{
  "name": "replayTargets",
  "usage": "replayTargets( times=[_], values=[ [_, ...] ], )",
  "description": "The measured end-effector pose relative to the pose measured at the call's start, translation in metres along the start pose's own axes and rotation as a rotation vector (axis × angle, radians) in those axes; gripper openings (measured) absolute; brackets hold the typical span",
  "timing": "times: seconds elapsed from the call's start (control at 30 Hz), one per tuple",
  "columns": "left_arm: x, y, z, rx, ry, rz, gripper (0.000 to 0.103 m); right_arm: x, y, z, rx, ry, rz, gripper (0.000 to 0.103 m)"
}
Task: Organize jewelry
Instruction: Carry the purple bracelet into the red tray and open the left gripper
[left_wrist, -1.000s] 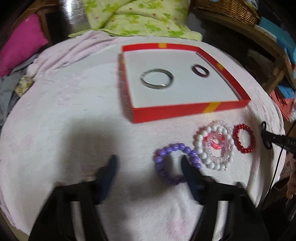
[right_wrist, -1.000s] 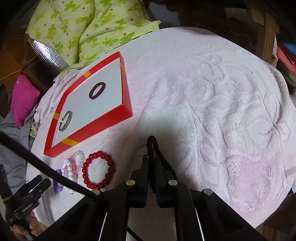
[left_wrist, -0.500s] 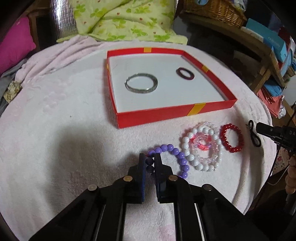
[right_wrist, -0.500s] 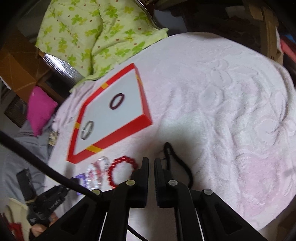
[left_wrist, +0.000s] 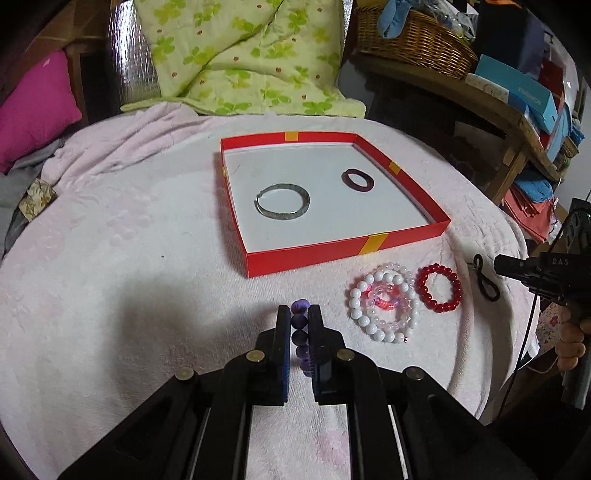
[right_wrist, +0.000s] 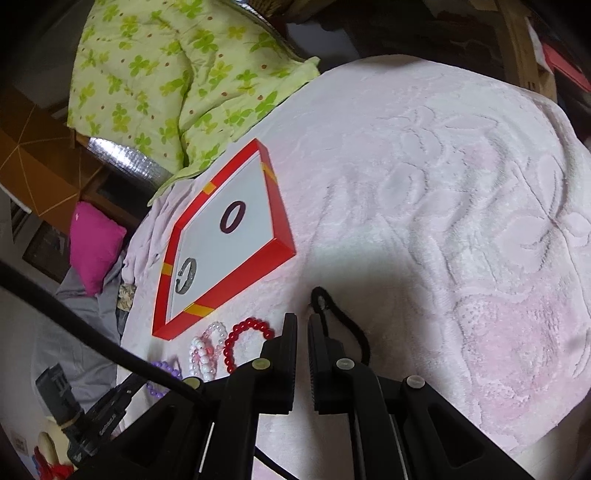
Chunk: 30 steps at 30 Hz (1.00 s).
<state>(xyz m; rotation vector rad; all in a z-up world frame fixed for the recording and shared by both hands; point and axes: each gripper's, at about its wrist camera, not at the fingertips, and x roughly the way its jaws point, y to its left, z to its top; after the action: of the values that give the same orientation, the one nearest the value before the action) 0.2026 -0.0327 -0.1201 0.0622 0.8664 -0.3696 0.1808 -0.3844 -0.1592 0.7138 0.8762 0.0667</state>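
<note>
- The pink blanket (left_wrist: 129, 229) covers the bench.
- The red tray (left_wrist: 347, 251) lies toward the bench's far edge, holding a silver bangle (left_wrist: 282, 202) and a dark ring (left_wrist: 357, 180).
- The left gripper (left_wrist: 299, 314) has its jaws clamped on the purple bead bracelet (left_wrist: 300, 332), raised off the blanket.
- The right gripper (right_wrist: 302, 317) has its jaws nearly closed, pinching a black cord (right_wrist: 345, 317).
- White bracelets (left_wrist: 384, 301) and a red bracelet (left_wrist: 439, 287) lie before the tray's near wall.

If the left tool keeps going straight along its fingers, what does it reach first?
The left tool, shut on the purple bead bracelet, points down at the pink towel. It would likely meet bare towel first, short of the red tray's near wall. Depth is hard to judge here.
</note>
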Motion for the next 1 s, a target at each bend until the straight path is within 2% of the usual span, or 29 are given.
replayTargets(
  times=[0.1,0.17,0.23,0.27,0.37,0.4,0.43,0.5,0.7,1.0],
  values=[
    [0.0,-0.001,-0.001,0.004,0.001,-0.001,0.009,0.002,-0.001,0.003,0.002,0.0,-0.024,0.012],
    [0.0,-0.001,-0.002,0.004,0.004,-0.002,0.009,0.008,0.003,0.004,-0.021,0.003,-0.067,0.022],
    [0.0,0.0,-0.002,0.004,0.005,-0.001,0.009,0.014,0.008,0.005,-0.049,0.004,-0.109,0.039],
    [0.0,0.0,-0.002,0.002,0.004,-0.002,0.009,0.017,0.009,0.006,-0.058,0.004,-0.119,0.043],
    [-0.001,0.0,-0.001,-0.002,0.003,-0.001,0.009,0.03,0.013,0.008,-0.091,0.022,-0.15,0.044],
    [-0.001,0.0,-0.001,-0.003,0.003,-0.001,0.009,0.037,0.013,0.009,-0.099,0.039,-0.171,0.041],
    [-0.002,0.0,-0.001,-0.003,0.0,-0.001,0.009,0.041,0.014,0.011,-0.108,0.045,-0.184,0.027],
    [-0.005,0.0,0.0,-0.004,-0.006,-0.002,0.009,0.046,0.016,0.012,-0.138,0.046,-0.219,0.008],
    [-0.019,0.0,0.008,0.01,-0.039,-0.011,0.009,0.027,0.019,0.011,-0.129,-0.007,-0.195,0.006],
    [-0.034,-0.006,0.043,0.071,-0.093,-0.01,0.009,0.004,0.059,0.013,-0.157,-0.111,0.068,0.006]
  ],
)
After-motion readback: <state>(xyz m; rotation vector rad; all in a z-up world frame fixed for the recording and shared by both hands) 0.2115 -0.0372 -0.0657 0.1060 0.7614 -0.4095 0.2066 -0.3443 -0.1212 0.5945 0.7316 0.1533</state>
